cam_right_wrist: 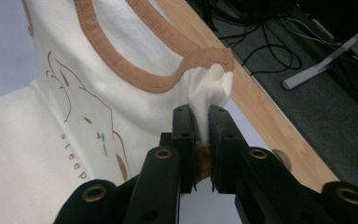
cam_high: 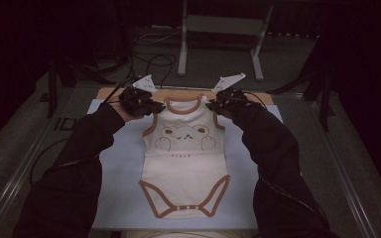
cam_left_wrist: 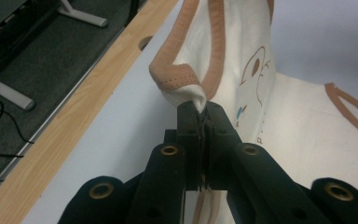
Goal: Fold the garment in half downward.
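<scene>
Left claw (cam_left_wrist: 199,108) clamped on bodysuit (cam_high: 186,163) shoulder strap; right claw (cam_right_wrist: 201,122) likewise, snap button visible there. From above: garment flat on desk (cam_high: 119,198), bear print upward.

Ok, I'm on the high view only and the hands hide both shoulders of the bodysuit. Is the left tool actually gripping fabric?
Observer: Yes. The left tool is shut on the bodysuit, pinching the bunched shoulder strap tip.
Operator: And the right one?
Observer: The right tool is shut on the other shoulder, fabric pressed between its jaws.
Operator: Any fastener near it?
Observer: A white snap button sits just above the jaws, clear of them.
</scene>
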A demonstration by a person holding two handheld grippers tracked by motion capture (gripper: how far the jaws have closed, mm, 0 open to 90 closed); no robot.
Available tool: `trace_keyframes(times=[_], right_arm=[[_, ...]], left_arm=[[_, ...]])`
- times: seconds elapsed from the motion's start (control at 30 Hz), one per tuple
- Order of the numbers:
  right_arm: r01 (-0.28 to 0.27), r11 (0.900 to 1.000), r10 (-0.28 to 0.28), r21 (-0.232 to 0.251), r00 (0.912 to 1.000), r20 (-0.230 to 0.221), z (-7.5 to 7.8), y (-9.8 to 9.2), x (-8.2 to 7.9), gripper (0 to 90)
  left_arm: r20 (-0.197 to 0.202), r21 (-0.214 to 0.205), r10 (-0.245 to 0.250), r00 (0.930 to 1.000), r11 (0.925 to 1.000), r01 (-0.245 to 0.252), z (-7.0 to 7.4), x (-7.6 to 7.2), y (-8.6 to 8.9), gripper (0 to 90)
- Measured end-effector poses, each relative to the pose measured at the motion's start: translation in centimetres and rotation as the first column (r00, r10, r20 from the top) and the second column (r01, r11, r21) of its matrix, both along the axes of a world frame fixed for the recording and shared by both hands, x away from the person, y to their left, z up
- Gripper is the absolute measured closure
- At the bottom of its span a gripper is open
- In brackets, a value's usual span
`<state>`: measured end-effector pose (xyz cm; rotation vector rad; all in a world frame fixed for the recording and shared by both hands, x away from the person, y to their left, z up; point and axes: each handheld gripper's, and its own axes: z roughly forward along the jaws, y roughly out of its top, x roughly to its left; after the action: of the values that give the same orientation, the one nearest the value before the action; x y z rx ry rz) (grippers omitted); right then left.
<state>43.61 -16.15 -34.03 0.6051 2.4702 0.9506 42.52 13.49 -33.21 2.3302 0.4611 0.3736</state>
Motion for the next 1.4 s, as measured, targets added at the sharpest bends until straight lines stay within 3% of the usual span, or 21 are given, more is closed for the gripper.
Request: trace_keyframes(times=[0.2,0.37,0.6,0.73,1.0,1.4], right_arm=[[-0.015,0.9999,0.015,-0.002,0.9999,0.001,-0.2,0.0,-0.9,82.6],[-0.029,0.9996,0.029,0.0,0.9996,-0.001,-0.6,-0.2,-2.0,82.5],[-0.039,0.9992,0.039,0.004,0.9992,-0.012,-1.8,-0.6,-3.1,82.5],[-0.044,0.999,0.045,0.005,0.9989,-0.011,-2.4,-0.8,-3.8,82.5],[-0.063,0.998,0.063,0.008,0.998,-0.004,-3.2,-1.2,-5.7,82.5],[-0.11,0.9939,0.11,0.005,0.9932,-0.037,-5.1,-1.3,-8.6,82.4]], left_arm=[[-0.004,-0.013,-0.012,0.9999,0.9999,0.012,-0.5,-0.7,0.1,87.7],[-0.004,0.013,-0.004,1.0,0.9999,0.004,-1.0,-1.4,0.0,87.7],[-0.017,0.017,-0.022,0.9996,0.9996,0.022,-1.7,-2.2,-0.1,87.7],[-0.023,0.001,-0.026,0.9994,0.9996,0.026,-2.2,-2.7,-0.1,87.6],[-0.026,0.02,-0.068,0.9974,0.9975,0.068,-2.8,-4.2,-0.2,87.6],[-0.049,0.039,-0.115,0.9922,0.9924,0.117,-4.7,-6.8,-0.7,87.6]])
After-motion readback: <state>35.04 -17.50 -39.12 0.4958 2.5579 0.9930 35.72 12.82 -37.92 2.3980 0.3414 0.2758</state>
